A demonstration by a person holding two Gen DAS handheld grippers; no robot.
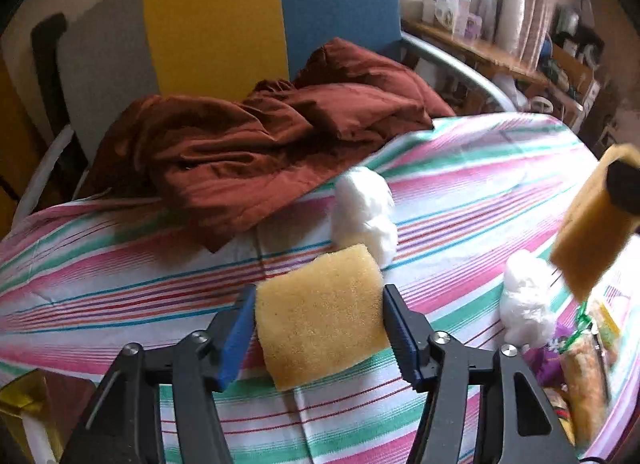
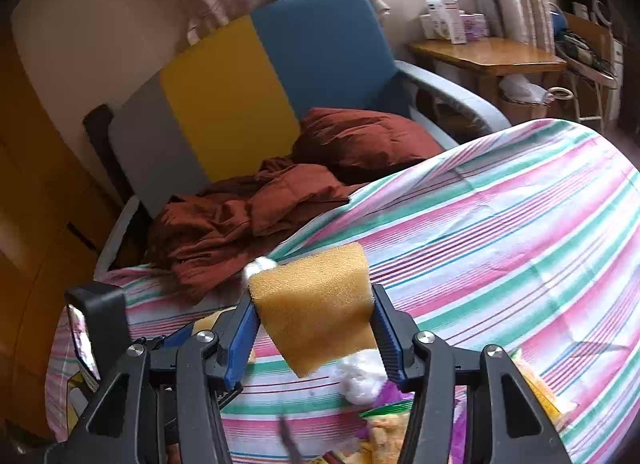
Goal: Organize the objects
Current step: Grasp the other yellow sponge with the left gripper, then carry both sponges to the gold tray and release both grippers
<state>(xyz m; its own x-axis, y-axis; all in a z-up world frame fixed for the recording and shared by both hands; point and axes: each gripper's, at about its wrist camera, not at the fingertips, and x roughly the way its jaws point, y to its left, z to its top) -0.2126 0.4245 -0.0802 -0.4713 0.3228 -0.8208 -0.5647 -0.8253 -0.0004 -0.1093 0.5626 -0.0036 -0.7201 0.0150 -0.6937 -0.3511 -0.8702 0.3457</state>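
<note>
In the left wrist view my left gripper [image 1: 320, 298] has a yellow sponge [image 1: 320, 316] between its blue pads, both pressing on the sponge's sides just over the striped tablecloth [image 1: 480, 184]. My right gripper [image 2: 312, 296] is shut on a second yellow sponge [image 2: 320, 304] and holds it tilted above the table. That second sponge [image 1: 592, 224] also shows at the right edge of the left wrist view. Two white cotton wads [image 1: 364, 212] [image 1: 524, 304] lie on the cloth, one behind the left sponge and one to its right.
A crumpled rust-brown cloth [image 1: 260, 144] spills from a grey, yellow and blue chair [image 1: 216, 24] onto the table's far edge. Snack packets [image 1: 588, 364] lie at the near right. A wooden side table [image 2: 488, 52] with boxes stands behind.
</note>
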